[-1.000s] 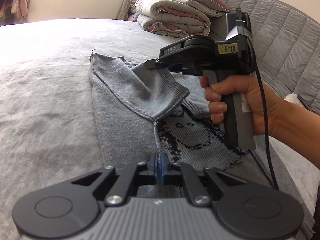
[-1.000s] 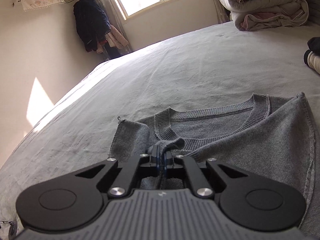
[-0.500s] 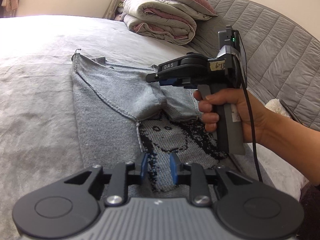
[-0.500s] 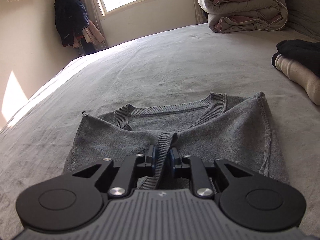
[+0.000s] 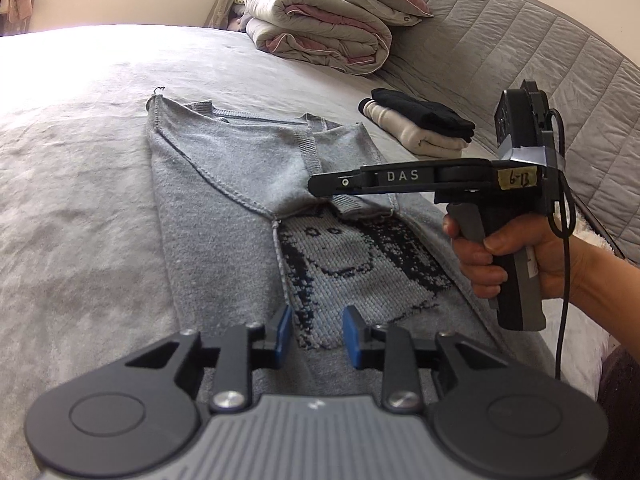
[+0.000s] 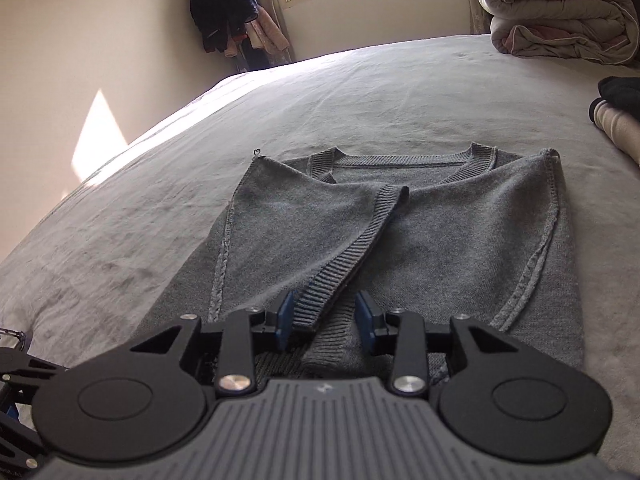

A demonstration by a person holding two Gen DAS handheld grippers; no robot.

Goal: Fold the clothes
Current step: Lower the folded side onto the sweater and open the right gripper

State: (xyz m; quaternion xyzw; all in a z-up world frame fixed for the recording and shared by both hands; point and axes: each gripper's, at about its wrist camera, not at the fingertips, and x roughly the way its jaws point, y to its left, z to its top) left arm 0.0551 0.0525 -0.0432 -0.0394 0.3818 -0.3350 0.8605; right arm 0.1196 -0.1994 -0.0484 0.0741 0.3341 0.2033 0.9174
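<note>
Left wrist view: left gripper (image 5: 314, 334), jaws apart and empty, above the grey sweater (image 5: 224, 216) lying flat on the bed (image 5: 80, 200). Right wrist view: right gripper (image 6: 325, 321), jaws opening, a ribbed cuff (image 6: 344, 262) lying loose between them.

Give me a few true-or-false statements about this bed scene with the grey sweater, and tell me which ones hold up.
1. The grey sweater lies on the bed with both sleeves folded in across it. True.
2. The left gripper is clamped on the sweater. False: its blue pads stand apart over the knitted picture, gripping nothing.
3. A ribbed cuff lies between the right gripper's opening jaws, no longer pinched. True.
4. The folded black and cream clothes sit on top of the sweater. False: they lie beside it, apart, nearer the headboard.
5. A rolled quilt sits at the far end of the bed. True.
</note>
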